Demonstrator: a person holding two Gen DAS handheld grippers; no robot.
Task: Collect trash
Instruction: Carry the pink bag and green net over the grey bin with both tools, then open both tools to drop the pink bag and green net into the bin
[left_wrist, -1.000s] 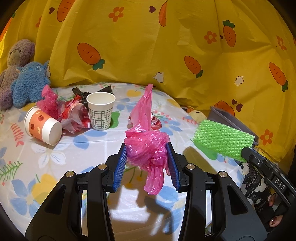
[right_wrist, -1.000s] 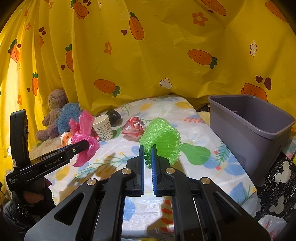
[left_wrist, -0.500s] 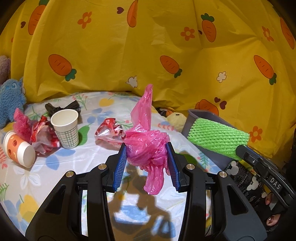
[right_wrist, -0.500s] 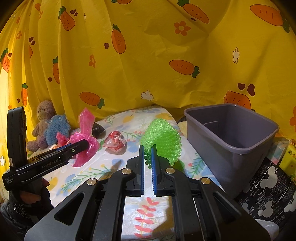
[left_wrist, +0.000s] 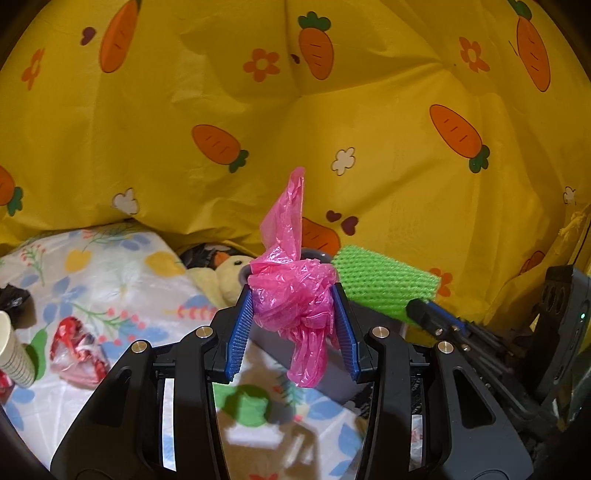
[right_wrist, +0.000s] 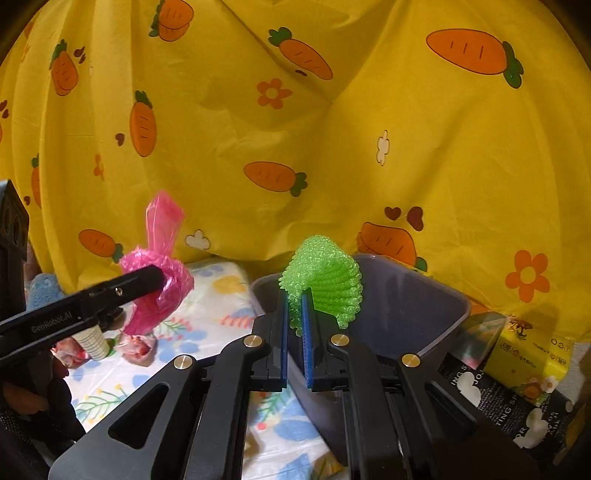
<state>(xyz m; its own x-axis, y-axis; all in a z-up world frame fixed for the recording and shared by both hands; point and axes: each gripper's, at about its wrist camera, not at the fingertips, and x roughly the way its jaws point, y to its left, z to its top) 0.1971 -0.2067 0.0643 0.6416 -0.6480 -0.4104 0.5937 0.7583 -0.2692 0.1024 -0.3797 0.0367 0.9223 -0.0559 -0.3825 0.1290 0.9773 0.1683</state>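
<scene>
The left gripper (left_wrist: 293, 325) has its fingers clamped on a pink plastic bag (left_wrist: 291, 291); the right gripper (right_wrist: 294, 325) pinches green foam netting (right_wrist: 325, 277), both held aloft.

Both loaded tongs (right_wrist: 293, 314) nearer bin (right_wrist: 417, 295).

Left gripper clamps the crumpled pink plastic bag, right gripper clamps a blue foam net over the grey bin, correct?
Not quite: in the right wrist view, the foam net is green, not blue. The right gripper does clamp it over the grey plastic bin; the left gripper clamps the crumpled pink plastic bag.
</scene>
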